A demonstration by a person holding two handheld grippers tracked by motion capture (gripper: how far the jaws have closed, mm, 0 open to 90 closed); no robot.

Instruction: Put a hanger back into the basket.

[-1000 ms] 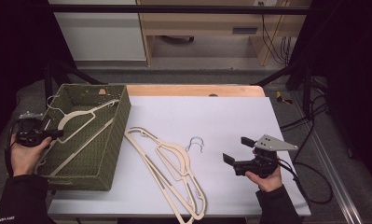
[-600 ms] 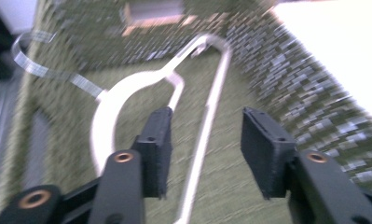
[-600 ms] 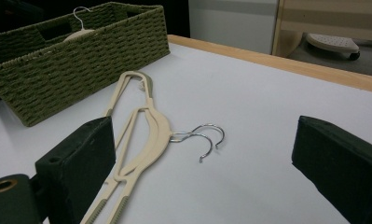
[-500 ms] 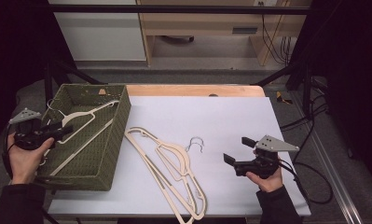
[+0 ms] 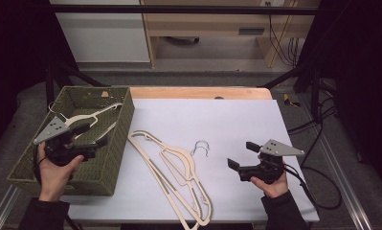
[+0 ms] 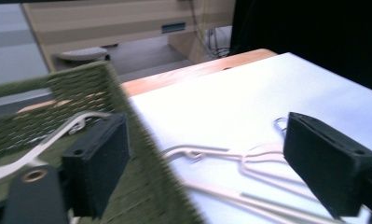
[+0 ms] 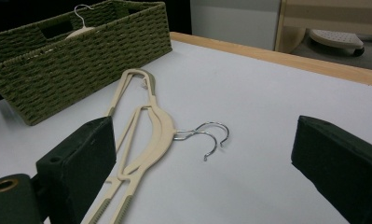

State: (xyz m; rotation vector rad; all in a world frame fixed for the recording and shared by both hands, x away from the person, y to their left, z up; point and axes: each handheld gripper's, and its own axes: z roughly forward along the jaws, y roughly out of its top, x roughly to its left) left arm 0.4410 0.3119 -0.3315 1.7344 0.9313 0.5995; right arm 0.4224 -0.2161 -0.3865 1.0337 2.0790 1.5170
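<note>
Hovering over the green basket (image 5: 114, 143), the left gripper (image 5: 90, 136) has just been spreading its jaws, nothing between them; one cream hanger (image 5: 90, 116) lies inside the basket. Right of the basket, two hangers (image 5: 176, 170) lie stacked; beyond them, the right gripper (image 5: 242, 154) gapes empty.

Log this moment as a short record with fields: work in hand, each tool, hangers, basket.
work in hand: moving cream hangers from the table into the green basket
left tool: over the basket, jaws just opened, nothing between them
right tool: open, empty, low over the white table, pointing at the hangers
hanger in basket: lies inside, metal hook toward the far left corner
hangers on table: two, stacked, hooks pointing toward the right tool
green basket: woven, at the table's left edge
</note>
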